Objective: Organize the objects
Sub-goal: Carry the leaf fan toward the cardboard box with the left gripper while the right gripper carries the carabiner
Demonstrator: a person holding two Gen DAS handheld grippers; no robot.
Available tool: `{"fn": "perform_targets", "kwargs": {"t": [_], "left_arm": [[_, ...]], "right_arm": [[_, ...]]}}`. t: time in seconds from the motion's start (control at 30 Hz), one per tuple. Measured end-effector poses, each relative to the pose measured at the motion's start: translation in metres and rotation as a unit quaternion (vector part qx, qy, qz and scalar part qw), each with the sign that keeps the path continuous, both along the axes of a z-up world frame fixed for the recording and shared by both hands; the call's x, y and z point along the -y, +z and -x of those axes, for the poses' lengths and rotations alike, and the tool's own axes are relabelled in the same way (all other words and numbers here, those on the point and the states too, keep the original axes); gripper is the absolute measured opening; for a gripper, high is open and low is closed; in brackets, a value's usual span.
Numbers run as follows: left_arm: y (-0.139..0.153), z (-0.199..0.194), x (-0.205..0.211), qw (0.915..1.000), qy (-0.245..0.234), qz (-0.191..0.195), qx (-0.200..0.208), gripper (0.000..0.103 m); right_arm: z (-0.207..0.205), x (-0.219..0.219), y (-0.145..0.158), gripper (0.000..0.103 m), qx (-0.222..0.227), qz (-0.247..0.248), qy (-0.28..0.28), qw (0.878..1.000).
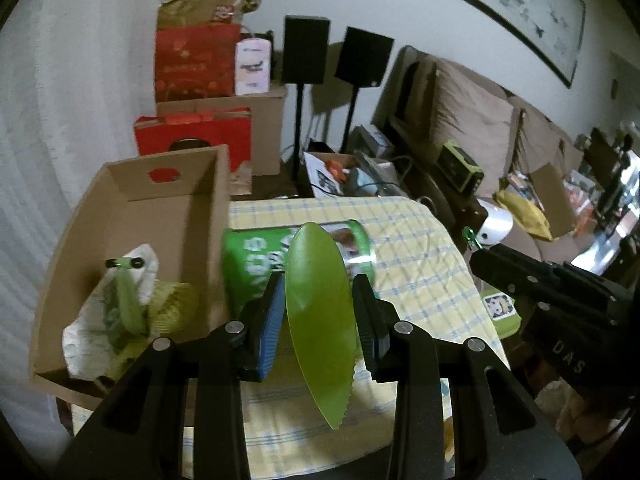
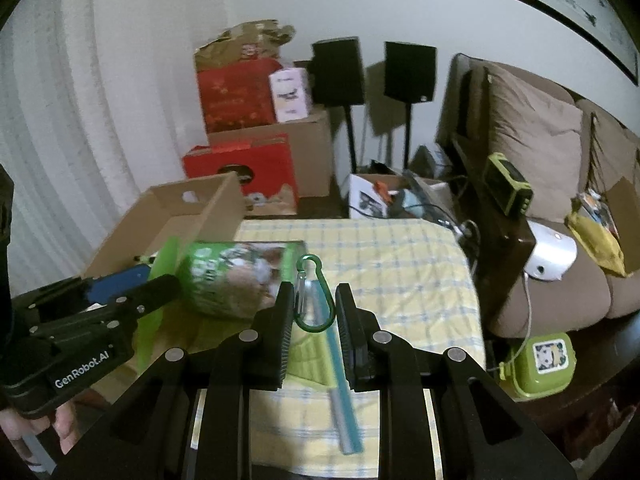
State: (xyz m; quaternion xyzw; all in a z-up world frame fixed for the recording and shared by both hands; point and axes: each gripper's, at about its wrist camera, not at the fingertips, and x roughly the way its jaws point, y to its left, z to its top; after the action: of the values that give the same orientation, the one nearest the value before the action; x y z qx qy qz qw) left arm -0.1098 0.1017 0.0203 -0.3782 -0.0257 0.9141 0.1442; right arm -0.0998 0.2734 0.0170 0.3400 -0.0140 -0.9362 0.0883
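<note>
While left gripper [image 1: 316, 320] clamps green plate [image 1: 318, 312], right gripper [image 2: 312, 316] pinches carabiner [image 2: 314, 294]

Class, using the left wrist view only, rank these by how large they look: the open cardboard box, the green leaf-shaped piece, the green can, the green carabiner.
1. cardboard box
2. green leaf-shaped piece, though it is close to the camera between the left gripper fingers, so its size is exaggerated
3. green can, partly hidden behind the leaf piece
4. green carabiner, smallest

"GenRobot.AI" was printed on the left gripper [image 2: 132, 300]; "DAS" was read on the right gripper [image 1: 480, 258].
</note>
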Motion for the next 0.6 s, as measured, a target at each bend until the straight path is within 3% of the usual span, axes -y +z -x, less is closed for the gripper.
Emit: {"fn": "perform_targets", "kwargs": {"t": [0.6], "left_arm": [[-0.003,0.015,0.111,0.9968,0.078,0.016,0.005,0.032]], "right_arm": [[0.023,0.102,0.001,0.020,0.003,-0.001,0.081,0.997]]}}
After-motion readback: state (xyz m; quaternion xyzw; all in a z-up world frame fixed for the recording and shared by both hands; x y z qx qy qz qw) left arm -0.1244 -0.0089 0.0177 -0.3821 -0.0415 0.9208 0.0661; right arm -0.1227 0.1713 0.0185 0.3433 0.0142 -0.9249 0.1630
